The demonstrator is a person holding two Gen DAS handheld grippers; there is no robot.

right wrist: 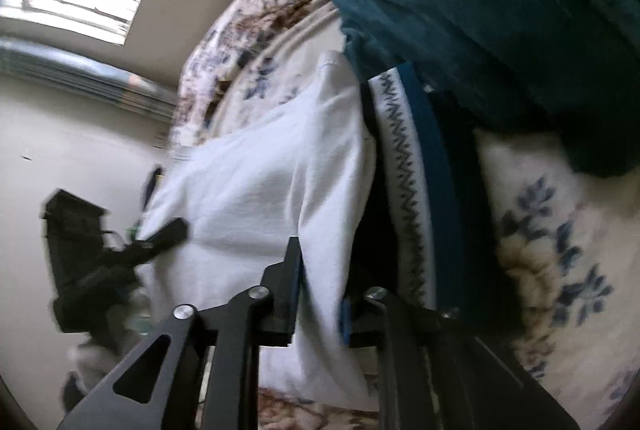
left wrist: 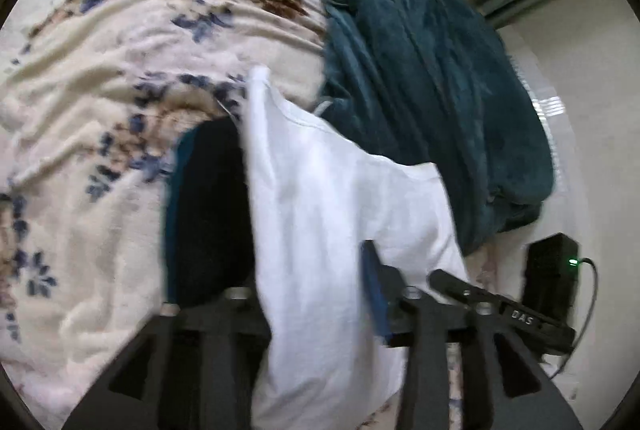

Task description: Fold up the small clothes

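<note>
Left wrist view: the white garment [left wrist: 328, 214] hangs between my left gripper [left wrist: 316, 294] fingers, draped over the bed and running from about 12 o'clock of the tool down through the gap to 6 o'clock. The jaws stand roughly half open; only the blue-padded finger [left wrist: 374, 294] at 3 o'clock shows, its pad against the cloth edge, while the other finger is hidden behind the fabric, so I cannot tell whether I have a firm pinch. In the right wrist view the same garment [right wrist: 264, 182] passes through my right gripper [right wrist: 320, 294], whose jaws stand narrowly apart with cloth between the pads.

Risk, in my judgement: both grips look loose, so the cloth could slip out and collapse unfolded. A dark folded item [left wrist: 208, 214] lies at 10 o'clock of the left tool, and a patterned folded piece [right wrist: 404, 190] at 1 o'clock of the right tool; a dropped hem could drag across them. The teal blanket [left wrist: 420, 90] crowds 1 o'clock, on the floral bedcover [left wrist: 100, 90].
</note>
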